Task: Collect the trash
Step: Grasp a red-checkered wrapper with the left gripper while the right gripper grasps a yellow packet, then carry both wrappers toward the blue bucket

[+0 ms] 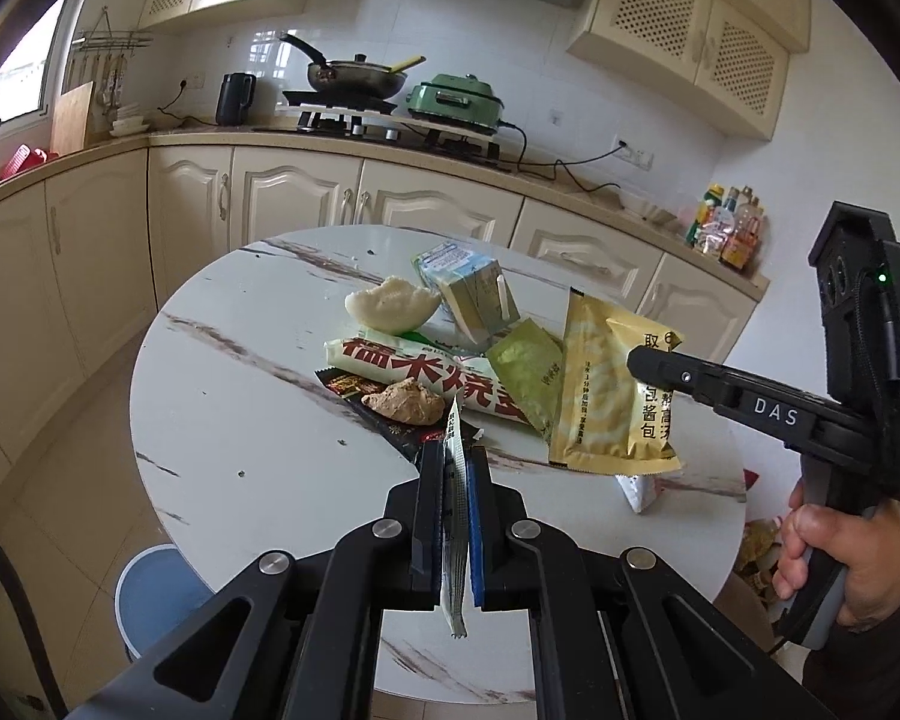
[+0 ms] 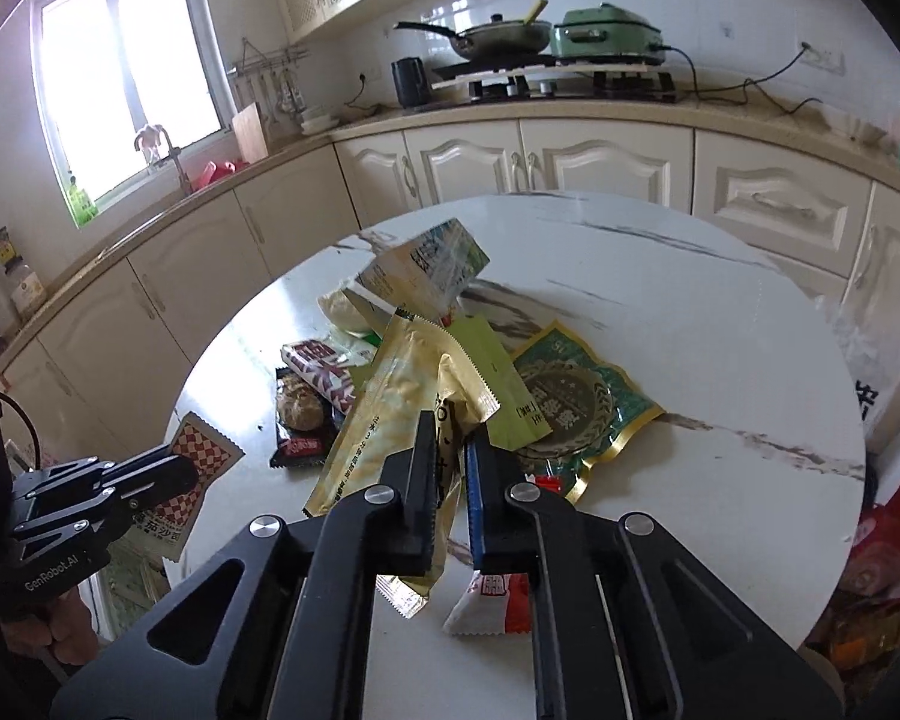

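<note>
A heap of trash lies on the round white marble table (image 1: 240, 420): a milk carton (image 1: 468, 288), a bitten white bun (image 1: 390, 303), a long wrapper with red characters (image 1: 426, 378), a dark wrapper (image 2: 297, 447) and a green-gold pouch (image 2: 576, 408). My left gripper (image 1: 455, 456) is shut on a thin sachet (image 1: 456, 516), seen edge-on. The right wrist view shows this sachet (image 2: 201, 468) as red-checkered, in the left gripper (image 2: 180, 471). My right gripper (image 2: 453, 438) is shut on two yellow sachets (image 2: 384, 420), raised over the pile. From the left, the right gripper (image 1: 639, 360) pinches their upper edge.
A small white-and-red packet (image 2: 486, 600) lies near the table's front edge. A blue round stool (image 1: 156, 594) stands below the table at the left. Cream cabinets and a counter with a stove (image 1: 354, 96) run behind. Colourful bags (image 2: 888, 552) sit on the floor at right.
</note>
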{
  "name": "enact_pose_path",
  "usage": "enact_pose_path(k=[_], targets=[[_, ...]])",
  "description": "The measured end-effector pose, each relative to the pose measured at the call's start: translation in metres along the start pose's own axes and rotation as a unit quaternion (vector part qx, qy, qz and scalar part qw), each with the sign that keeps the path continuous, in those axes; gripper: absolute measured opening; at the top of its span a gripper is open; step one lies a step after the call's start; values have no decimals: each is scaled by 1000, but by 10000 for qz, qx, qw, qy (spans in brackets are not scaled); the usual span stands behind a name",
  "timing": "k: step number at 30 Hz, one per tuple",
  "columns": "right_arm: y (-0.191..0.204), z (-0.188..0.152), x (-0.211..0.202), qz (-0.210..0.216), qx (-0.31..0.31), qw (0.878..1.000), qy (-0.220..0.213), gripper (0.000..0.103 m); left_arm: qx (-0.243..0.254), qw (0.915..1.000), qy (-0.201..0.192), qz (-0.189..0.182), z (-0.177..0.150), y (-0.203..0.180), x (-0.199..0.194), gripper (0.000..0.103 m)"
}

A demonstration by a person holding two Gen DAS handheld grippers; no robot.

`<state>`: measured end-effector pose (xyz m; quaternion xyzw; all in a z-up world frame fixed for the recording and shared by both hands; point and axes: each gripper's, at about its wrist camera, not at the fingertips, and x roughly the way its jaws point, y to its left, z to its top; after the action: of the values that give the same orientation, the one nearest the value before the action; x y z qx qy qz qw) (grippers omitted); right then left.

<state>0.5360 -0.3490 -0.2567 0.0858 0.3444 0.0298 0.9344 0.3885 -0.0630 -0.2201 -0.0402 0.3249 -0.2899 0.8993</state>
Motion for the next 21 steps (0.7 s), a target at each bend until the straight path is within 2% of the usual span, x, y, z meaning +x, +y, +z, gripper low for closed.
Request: enact_pose_path(k=[5,9,16,21], targets=[[23,13,-21,128,-200,9995,-204,9,-96,9997,-233,-52,2,7,-24,3],[63,22,-26,376,-536,9973,-324,9,-181,9988,-441,107,-3,20,-54,3],[170,23,8,1101,-1199,9864,-209,9,-503,9926,-741,817,-22,79,-125,3],[261,7,54,1630,-1720,9715,76,9,-889,9817,-732,1515,-44,144,-168,3]])
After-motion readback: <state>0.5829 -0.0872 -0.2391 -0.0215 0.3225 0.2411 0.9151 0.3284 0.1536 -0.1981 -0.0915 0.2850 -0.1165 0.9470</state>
